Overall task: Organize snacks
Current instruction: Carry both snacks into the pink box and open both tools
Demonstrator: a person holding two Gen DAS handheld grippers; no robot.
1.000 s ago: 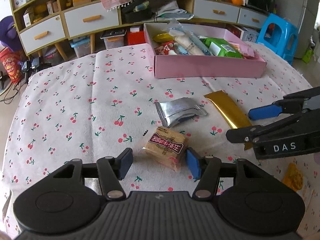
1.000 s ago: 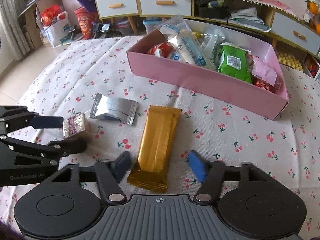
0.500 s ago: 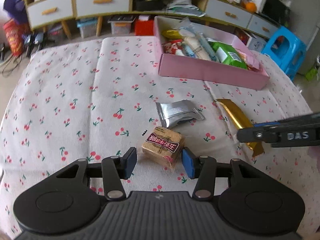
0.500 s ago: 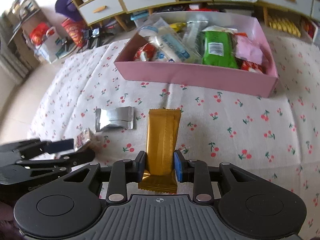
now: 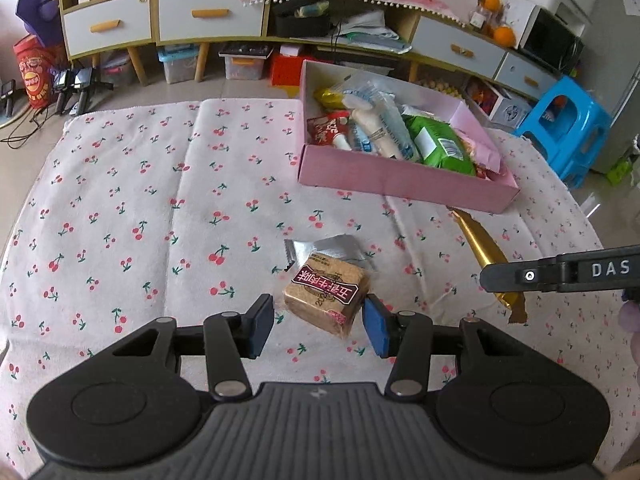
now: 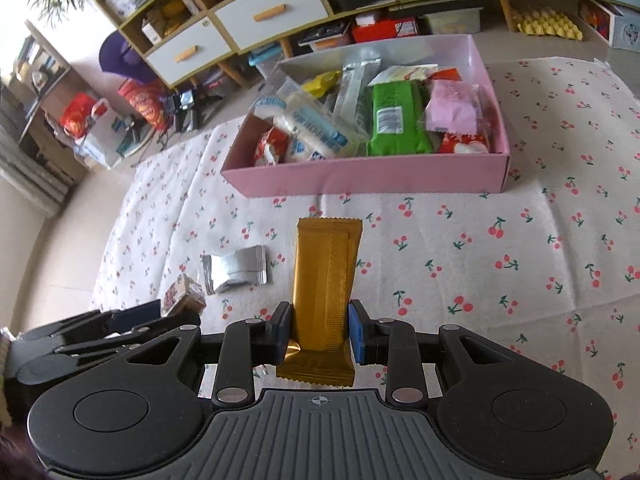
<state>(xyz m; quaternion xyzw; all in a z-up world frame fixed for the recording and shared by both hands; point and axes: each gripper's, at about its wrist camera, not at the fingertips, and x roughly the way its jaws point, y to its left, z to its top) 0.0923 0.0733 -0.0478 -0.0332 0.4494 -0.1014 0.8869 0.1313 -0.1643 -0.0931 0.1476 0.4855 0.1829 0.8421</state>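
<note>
Right gripper (image 6: pixel 320 330) is clamped on the gold bar (image 6: pixel 326 276), left gripper (image 5: pixel 318 326) has the brown biscuit pack (image 5: pixel 326 298) between half-open jaws, seemingly lifted. I'd keep both level and drop them into the pink box (image 6: pixel 360 180), still well ahead.

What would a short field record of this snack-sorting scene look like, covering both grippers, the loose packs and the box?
Right gripper: shut on gold bar
Left gripper: jaws have just been closing, brown biscuit pack between them, apparently gripped
Silver packet: loose on cherry-print cloth
Pink box: holds many snacks
</note>
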